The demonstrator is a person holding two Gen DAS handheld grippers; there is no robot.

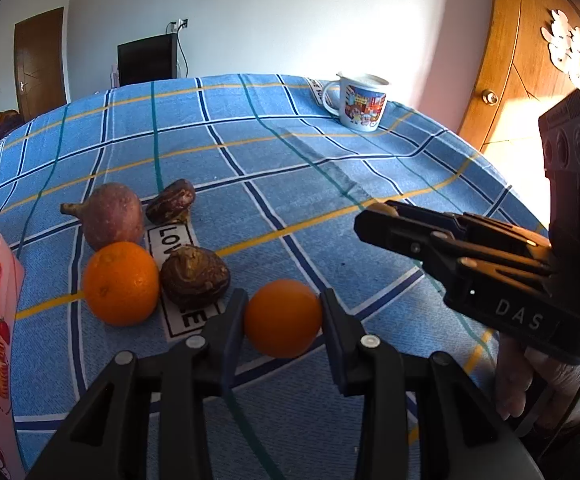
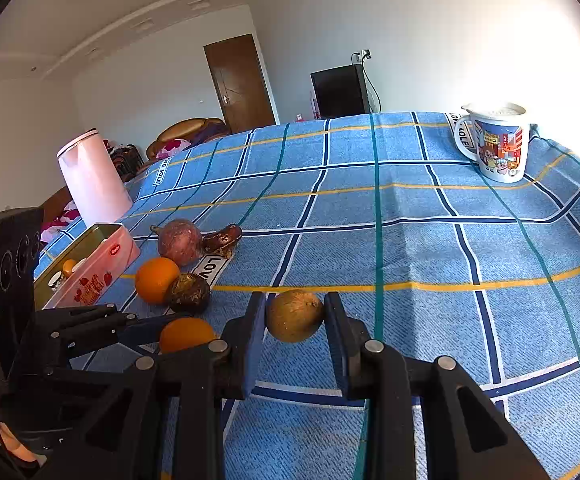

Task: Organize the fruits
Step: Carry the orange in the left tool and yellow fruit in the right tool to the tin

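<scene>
At the far left a pink tin (image 2: 90, 268) stands open, small items seen inside but too small to name. Beside it a cluster is laid: a purple fruit (image 1: 112, 216), an orange (image 1: 121, 283) and two wrinkled dark fruits (image 1: 194, 277). Next, a second orange (image 1: 283, 318) is clasped between the fingers of the left gripper (image 1: 283, 320). Further right, a brown fruit (image 2: 295, 315) is pinched by the right gripper (image 2: 295, 318). Whether either fruit is lifted off the cloth (image 2: 410, 240) cannot be told.

The grasp stage is judged to be in hand; a carry toward the cluster or the tin is probably called for next, one gripper at a time.

In the left view the tin is cut off by the frame, and the brown fruit is hidden behind the right gripper. A mug (image 2: 498, 146) stands far right.
</scene>
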